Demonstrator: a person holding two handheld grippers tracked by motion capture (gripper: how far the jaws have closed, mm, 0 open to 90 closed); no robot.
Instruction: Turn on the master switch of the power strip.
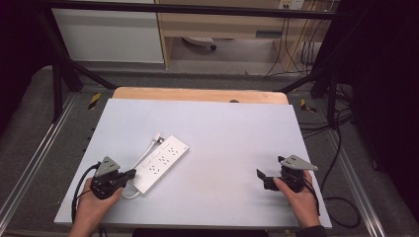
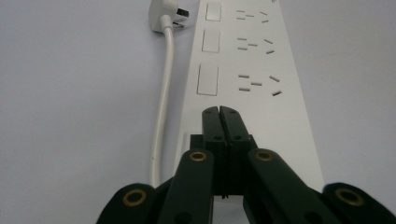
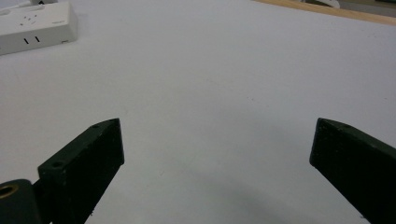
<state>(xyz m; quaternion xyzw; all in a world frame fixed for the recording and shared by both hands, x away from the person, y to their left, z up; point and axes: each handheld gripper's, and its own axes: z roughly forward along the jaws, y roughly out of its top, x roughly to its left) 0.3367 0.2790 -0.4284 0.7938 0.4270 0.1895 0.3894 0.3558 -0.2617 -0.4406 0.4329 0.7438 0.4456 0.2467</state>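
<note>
A white power strip (image 1: 161,162) lies diagonally on the left half of the table, its white cable (image 1: 140,159) running along its left side to a plug (image 1: 158,138) by its far end. My left gripper (image 1: 130,174) is shut with nothing between its jaws, the tips at the strip's near end. In the left gripper view the joined jaws (image 2: 219,113) point along the strip (image 2: 243,70), just short of the nearest switch, with the cable (image 2: 161,107) and plug (image 2: 166,11) to the left. My right gripper (image 1: 262,177) stands open on the right, far from the strip (image 3: 35,23), its jaws (image 3: 217,140) wide apart over bare table.
A pale blue-grey mat (image 1: 222,128) covers the table, with a wooden edge (image 1: 197,95) at the far side. A black metal frame and floor cables (image 1: 341,148) surround the table. A cabinet (image 1: 108,34) stands beyond.
</note>
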